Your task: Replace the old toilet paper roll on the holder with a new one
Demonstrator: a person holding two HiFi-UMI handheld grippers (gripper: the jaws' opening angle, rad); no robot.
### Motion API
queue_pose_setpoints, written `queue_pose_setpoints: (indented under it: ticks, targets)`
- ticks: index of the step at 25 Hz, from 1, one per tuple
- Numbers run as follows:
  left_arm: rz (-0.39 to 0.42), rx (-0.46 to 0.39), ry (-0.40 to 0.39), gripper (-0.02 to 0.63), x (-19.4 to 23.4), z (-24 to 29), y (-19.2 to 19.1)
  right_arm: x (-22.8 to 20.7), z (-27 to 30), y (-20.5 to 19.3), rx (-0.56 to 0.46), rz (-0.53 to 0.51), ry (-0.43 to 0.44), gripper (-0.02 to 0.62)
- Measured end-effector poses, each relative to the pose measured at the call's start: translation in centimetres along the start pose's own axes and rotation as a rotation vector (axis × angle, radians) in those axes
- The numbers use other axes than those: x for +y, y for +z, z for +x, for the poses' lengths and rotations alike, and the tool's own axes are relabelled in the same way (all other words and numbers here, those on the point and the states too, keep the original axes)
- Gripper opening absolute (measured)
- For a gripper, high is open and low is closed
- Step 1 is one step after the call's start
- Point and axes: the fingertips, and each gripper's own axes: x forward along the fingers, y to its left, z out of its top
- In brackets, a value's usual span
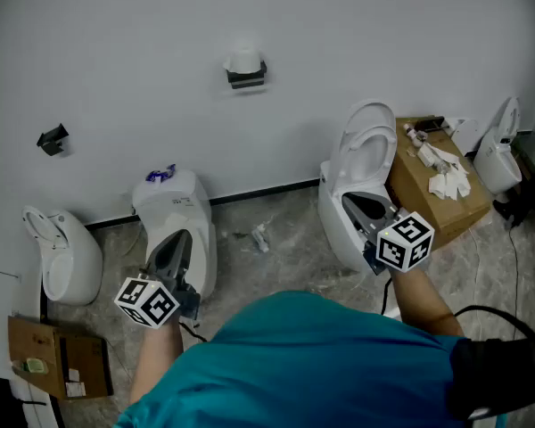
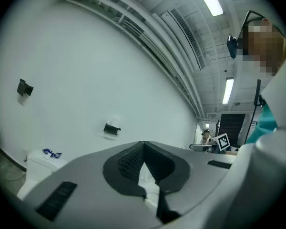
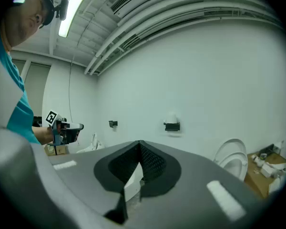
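Note:
The black wall holder (image 1: 246, 76) carries a white toilet paper roll (image 1: 243, 60); it also shows in the left gripper view (image 2: 111, 129) and the right gripper view (image 3: 172, 126). My left gripper (image 1: 179, 238) is held low over a toilet tank, well short of the wall, jaws shut and empty (image 2: 143, 145). My right gripper (image 1: 351, 200) hovers in front of the open toilet on the right, its jaws meeting at the tip with nothing between them (image 3: 139, 145). Both point toward the wall.
A second, bare black holder (image 1: 53, 139) hangs on the wall to the left. Three toilets stand along the wall: (image 1: 62, 257), (image 1: 180, 208), (image 1: 361, 150). A blue wrapper (image 1: 160, 175) lies on the middle tank. A cardboard box (image 1: 432, 208) with white paper pieces stands at right.

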Motion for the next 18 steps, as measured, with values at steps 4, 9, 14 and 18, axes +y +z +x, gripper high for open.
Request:
queue_pose_setpoints:
  ticks: [4, 9, 14, 18]
  targets:
    - [0.008, 0.009, -0.008, 0.005, -0.8, 0.9, -0.2, -0.7, -0.5, -0.2, 0.001, -0.001, -0.002, 0.0]
    - [0.012, 0.014, -0.004, 0.005, -2.2, 1.6, -0.4, -1.7, -1.6, -0.4, 0.0, -0.004, -0.003, 0.0]
    - [0.014, 0.006, 0.0, 0.005, -3.5, 2.9, -0.8, -2.8, -2.8, -0.2, -0.002, -0.012, 0.009, 0.002]
    - [0.017, 0.002, 0.015, 0.005, -5.4, 4.1, -1.1, -4.3, -4.2, -0.1, -0.002, -0.011, 0.026, 0.002]
